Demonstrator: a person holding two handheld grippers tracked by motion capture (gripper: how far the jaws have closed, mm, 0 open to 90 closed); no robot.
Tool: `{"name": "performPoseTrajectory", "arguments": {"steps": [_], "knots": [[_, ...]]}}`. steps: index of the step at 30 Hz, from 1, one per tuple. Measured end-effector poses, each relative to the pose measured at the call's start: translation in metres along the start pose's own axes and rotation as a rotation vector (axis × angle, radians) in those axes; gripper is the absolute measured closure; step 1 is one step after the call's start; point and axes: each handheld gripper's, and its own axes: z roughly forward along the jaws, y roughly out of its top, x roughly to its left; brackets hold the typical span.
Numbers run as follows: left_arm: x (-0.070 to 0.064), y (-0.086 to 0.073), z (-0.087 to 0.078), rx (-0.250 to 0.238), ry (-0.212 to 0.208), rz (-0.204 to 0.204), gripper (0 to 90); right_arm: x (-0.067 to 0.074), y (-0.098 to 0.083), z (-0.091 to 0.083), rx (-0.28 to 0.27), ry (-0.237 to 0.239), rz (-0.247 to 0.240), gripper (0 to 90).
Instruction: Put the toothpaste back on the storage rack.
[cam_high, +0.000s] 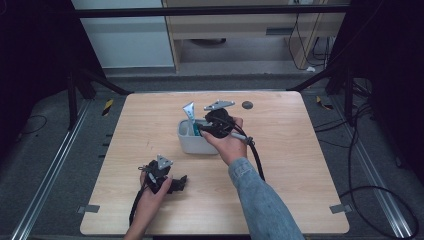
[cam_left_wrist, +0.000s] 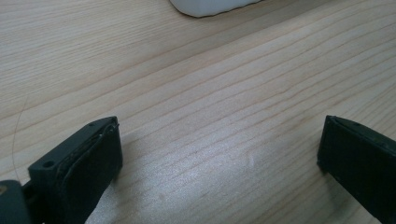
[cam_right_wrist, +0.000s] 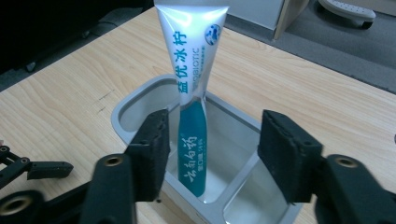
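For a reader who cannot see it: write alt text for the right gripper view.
A white and teal toothpaste tube stands cap-down, leaning against the far rim of a grey two-compartment plastic bin on a pale wooden table. The right tool straddles the tube with its black jaws apart, the left one close beside it.

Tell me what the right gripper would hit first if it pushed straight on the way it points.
Probably the toothpaste tube standing in the white bin: it rises between the right gripper's open jaws, nearer the left one. Depth is hard to judge; the bin's near rim might come first.
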Motion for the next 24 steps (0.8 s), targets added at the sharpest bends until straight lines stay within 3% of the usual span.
{"name": "performPoseTrajectory", "arguments": {"steps": [8, 15, 18, 24], "knots": [[-0.001, 0.0, 0.0, 0.0, -0.002, 0.003, 0.0, -0.008, 0.0, -0.012, -0.021, 0.005, -0.006, 21.8], [-0.001, 0.0, 0.0, 0.001, -0.004, 0.005, 0.0, -0.013, -0.003, -0.023, 0.031, 0.002, -0.037, 10.4], [-0.001, 0.0, 0.0, 0.0, -0.004, 0.004, 0.0, -0.017, -0.007, -0.03, 0.032, -0.007, -0.065, 8.7], [-0.001, 0.0, 0.0, 0.0, -0.004, 0.004, 0.0, -0.036, -0.021, -0.049, 0.023, -0.035, -0.056, 8.9]]}}
